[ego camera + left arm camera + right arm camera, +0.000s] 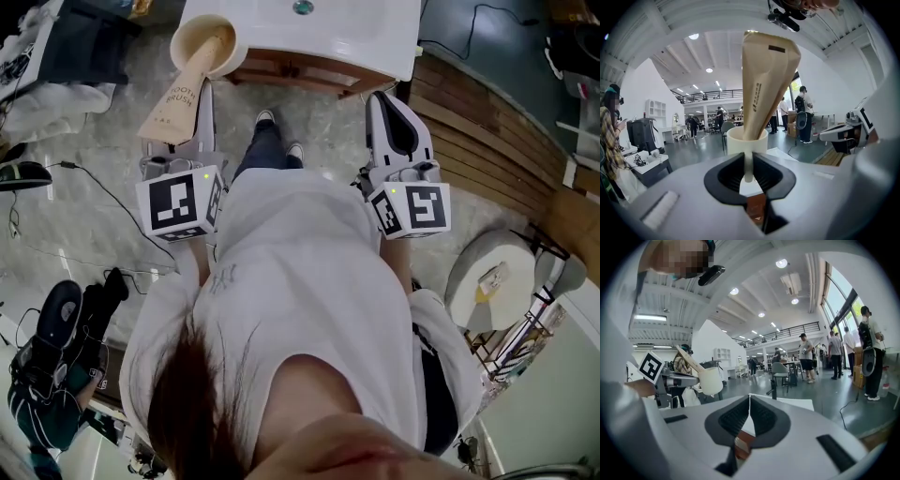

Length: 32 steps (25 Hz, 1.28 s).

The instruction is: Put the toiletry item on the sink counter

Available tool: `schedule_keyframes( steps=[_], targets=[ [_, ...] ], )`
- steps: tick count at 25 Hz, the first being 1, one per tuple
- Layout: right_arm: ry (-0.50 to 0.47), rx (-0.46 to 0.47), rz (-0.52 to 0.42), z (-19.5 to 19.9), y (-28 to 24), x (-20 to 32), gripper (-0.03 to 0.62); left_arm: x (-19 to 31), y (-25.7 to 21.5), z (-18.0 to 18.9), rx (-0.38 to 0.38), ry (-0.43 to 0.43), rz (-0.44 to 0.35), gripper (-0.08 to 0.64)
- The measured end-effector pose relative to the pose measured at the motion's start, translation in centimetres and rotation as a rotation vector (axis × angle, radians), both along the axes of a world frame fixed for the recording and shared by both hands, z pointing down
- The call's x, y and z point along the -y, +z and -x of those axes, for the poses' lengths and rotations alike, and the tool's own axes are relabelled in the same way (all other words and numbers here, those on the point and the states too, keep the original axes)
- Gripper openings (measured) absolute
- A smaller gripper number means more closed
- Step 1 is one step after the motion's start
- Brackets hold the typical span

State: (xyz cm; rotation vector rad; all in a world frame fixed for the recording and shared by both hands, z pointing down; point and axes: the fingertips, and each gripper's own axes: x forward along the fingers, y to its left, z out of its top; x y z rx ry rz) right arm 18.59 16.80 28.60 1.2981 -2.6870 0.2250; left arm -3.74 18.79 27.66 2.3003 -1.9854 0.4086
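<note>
Left gripper view: left claw [748, 161] clamps the handle of a white cup [746, 140] holding a toothbrush packet [766, 79], seemingly just beside the front-left corner of the bench [375, 42]; right claw [749, 401] is pressed together, empty.

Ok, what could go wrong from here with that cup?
The left gripper holds the cup only by its thin handle, so it might swivel or slip. The tall toothbrush packet leans far out and could tip the cup over. The cup is near a corner of the sink counter; set there, it may fall.
</note>
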Motion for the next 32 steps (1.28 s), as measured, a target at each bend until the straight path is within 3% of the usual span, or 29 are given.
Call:
schedule_keyframes(
  steps=[16,32],
  targets=[
    [0.071,-0.012,-0.011,8.1,-1.4,7.9,0.011,9.7,-1.0,7.4,-0.015,0.093,-0.016,0.054],
    [0.133,-0.024,0.003,9.6,-0.4,11.3,0.011,14.1,0.8,10.2,-0.021,0.118,0.017,0.054]
  ],
)
